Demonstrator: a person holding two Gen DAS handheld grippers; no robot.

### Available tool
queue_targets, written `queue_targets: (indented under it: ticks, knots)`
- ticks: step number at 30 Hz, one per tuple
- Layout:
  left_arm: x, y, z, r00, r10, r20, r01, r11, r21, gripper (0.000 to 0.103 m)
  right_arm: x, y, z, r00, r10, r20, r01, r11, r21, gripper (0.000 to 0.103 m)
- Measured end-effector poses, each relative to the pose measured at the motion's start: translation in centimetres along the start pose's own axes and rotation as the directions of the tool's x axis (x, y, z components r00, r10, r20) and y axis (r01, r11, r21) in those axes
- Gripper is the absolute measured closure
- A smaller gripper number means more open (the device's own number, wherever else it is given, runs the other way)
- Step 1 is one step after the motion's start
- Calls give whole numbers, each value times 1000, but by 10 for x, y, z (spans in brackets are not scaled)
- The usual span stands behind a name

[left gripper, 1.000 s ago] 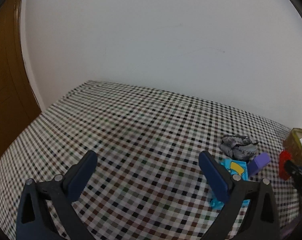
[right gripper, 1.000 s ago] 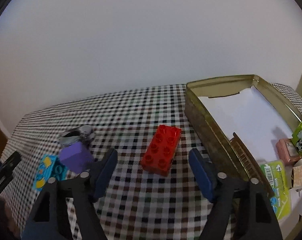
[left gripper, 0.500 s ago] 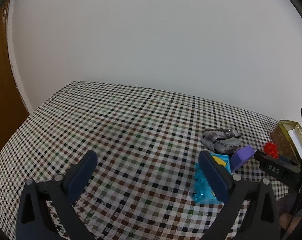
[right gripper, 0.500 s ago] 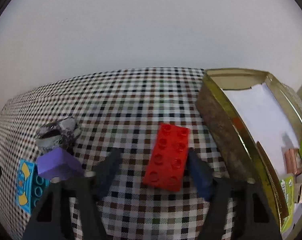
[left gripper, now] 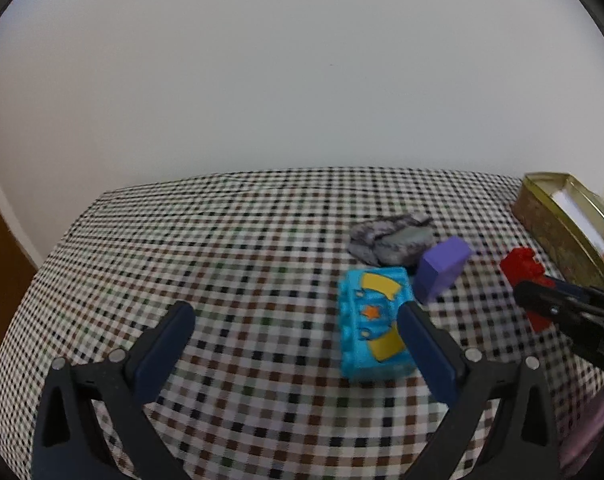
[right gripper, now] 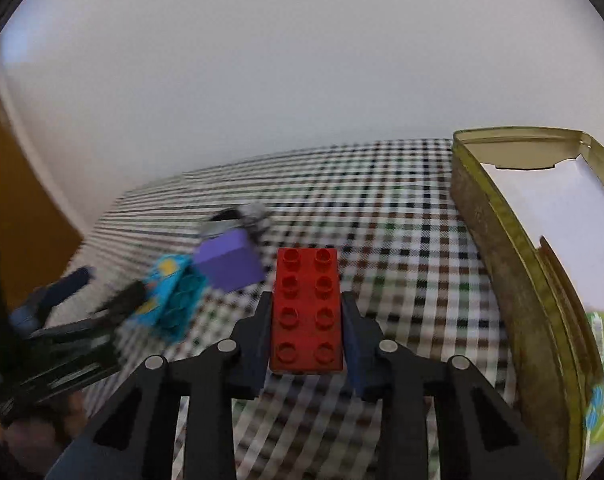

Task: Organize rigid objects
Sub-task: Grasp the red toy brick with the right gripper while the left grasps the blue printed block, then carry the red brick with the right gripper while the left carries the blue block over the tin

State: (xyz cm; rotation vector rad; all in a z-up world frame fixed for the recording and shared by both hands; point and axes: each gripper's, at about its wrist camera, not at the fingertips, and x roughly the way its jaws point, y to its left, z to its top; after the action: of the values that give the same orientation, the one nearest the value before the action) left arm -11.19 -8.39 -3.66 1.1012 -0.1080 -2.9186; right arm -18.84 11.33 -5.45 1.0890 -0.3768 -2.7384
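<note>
We have the red brick (right gripper: 307, 312) between the pads of our right tool (right gripper: 307, 332), which has just closed on its two long sides; its long axis runs straight out along the tool's fingers, studs up, and it still seems to sit on the checked surface (right gripper: 382, 216). The relation our coming move turns on is this: the open gold tin (right gripper: 498, 248) lies just to the right of the brick, its long wall roughly parallel to the brick's length, so we judge a lift and a short carry rightward over that wall would put the brick in. The right hand is plainly the nearer one to the tin.

Our left tool (left gripper: 298, 336) stands wide open with nothing between its pads; the blue brick (left gripper: 372, 320) lies just at its right pad (left gripper: 426, 344), outside the gap, with its long axis pointing roughly away from us. We would need to shift that tool rightward before closing.

Counting outward: one red brick, one blue brick with yellow and orange markings, one purple block (left gripper: 442, 268) just beyond the blue one, one grey crumpled lump (left gripper: 390, 238) behind the purple block, one tin. Inside the tin we see white paper and a few small packets at the edge of view, too cut off to count
</note>
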Motion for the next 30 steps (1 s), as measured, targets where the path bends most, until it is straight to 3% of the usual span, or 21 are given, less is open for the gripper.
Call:
queue_targets:
  ticks: [3,7,10,12,14,15,18,19,20,24,27,30]
  knots:
    - [2,-5,-1,999,-47,-18,46,999,-8,1,-25,2,-8,999,5,52,-2,999,-51,69]
    - [4,-14,-2,998,-55,-27,55,998,-27,2,-46,10,-15,995,-25,97,35,994,-107,69]
    - [12,-21,-1,998,-27,-64,25,1000,-18,14,-42,15,-7,994,-19,111,31,994,-109,69]
    - [20,-22,1,995,-28,-100,24,999,-33,16,-43,14,-4,993,-6,114,18,995,-103,69]
    - [32,-23,2,988,-40,-150,29,997,-71,30,-47,13,-11,993,-4,118,17,995,-102,69]
    - [37,-23,2,983,-44,-177,29,996,-83,32,-48,13,-13,993,-5,120,17,995,-101,69]
    - [38,-33,4,985,-7,-174,-1,999,-44,44,-51,12,-13,992,-5,123,17,996,-90,69]
    - [37,-35,4,986,-8,-169,2,999,-36,57,-52,11,-13,992,-6,125,17,996,-86,69]
    - [36,-35,4,987,-2,-163,-3,999,-34,61,-53,10,-13,992,-6,128,17,996,-83,69]
    - [27,-26,1,991,-30,-133,15,994,-107,61,-55,8,-13,988,-1,153,12,997,-71,69]
    - [6,-17,-2,998,-58,-29,53,986,-161,61,-53,9,-10,983,8,186,5,998,-68,69]
    - [-11,-13,-7,998,-38,48,47,978,-201,61,-60,9,-8,975,24,221,-9,998,-69,69]
